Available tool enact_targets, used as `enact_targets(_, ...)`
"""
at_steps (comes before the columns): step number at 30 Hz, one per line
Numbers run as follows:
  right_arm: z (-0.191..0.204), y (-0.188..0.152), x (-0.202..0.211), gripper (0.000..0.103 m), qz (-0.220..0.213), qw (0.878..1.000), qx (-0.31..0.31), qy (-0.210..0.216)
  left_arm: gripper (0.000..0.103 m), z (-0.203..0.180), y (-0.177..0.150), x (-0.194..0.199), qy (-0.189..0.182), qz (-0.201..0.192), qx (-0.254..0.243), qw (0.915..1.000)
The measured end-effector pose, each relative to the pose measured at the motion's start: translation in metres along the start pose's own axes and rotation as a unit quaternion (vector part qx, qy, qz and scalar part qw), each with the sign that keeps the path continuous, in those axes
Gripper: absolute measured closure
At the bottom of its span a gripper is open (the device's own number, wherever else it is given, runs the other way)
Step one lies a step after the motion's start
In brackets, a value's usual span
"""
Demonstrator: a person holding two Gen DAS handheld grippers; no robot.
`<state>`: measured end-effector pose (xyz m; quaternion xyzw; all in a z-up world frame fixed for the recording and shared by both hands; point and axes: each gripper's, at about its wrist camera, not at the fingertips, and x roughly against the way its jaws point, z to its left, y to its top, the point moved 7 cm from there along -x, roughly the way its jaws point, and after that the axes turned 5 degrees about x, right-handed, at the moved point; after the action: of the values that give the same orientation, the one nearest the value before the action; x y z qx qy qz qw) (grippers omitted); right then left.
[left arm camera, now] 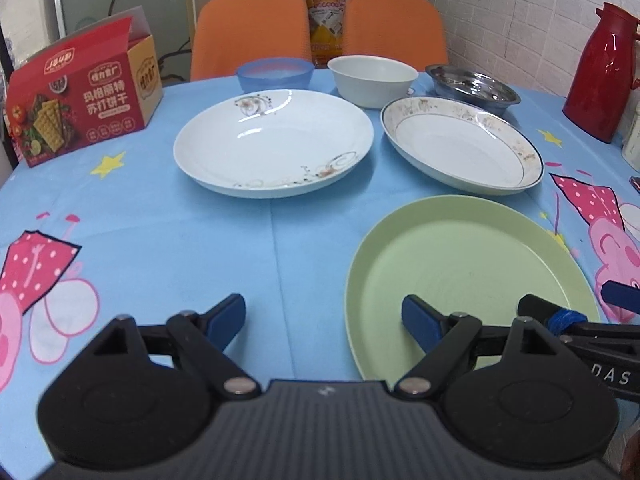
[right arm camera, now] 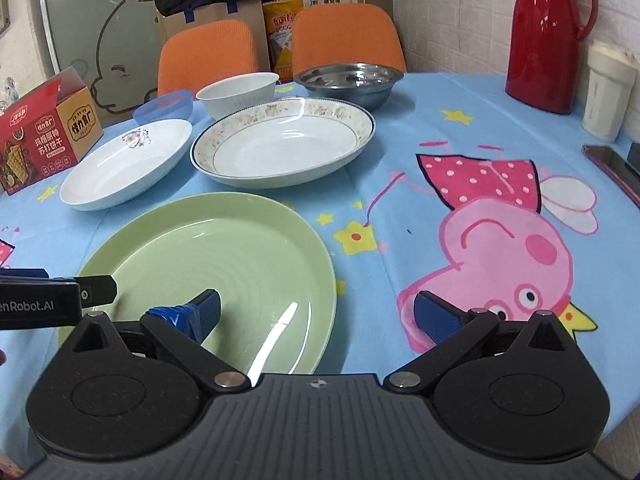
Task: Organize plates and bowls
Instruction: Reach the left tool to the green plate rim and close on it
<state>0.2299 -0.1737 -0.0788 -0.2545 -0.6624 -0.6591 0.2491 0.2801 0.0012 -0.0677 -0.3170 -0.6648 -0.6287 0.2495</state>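
Both tongs agape beside green plate point(left arm camera: 468, 276)

Left gripper point(left arm camera: 324, 318) is showing a ribbed dark-grey body, two round black housings, black linkage arms with silver pivot pins, and blue ridged finger pads point(left arm camera: 226, 316). Right gripper point(right arm camera: 316, 312) is looking identical, a small compass mark sitting centred on its body. White lettering is reading "enRobot.AI" along the left gripper's side.
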Motion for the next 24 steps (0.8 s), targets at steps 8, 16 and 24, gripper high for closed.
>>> enact_targets(8,-0.001,-0.003,0.002,0.012,-0.02,0.999,0.033,0.019,0.021,-0.001,-0.001,-0.005,-0.032,0.017,-0.019,0.9992)
enact_targets(16,0.016,-0.003,0.003,0.016,-0.026,0.997,0.054,0.044,0.041,-0.012,-0.005,0.001,-0.058,0.011,-0.039,0.9975)
enact_targets(24,0.035,-0.003,0.009,0.028,-0.045,0.997,0.04,0.038,0.069,-0.02,-0.006,0.006,-0.056,0.005,-0.015,0.9983)
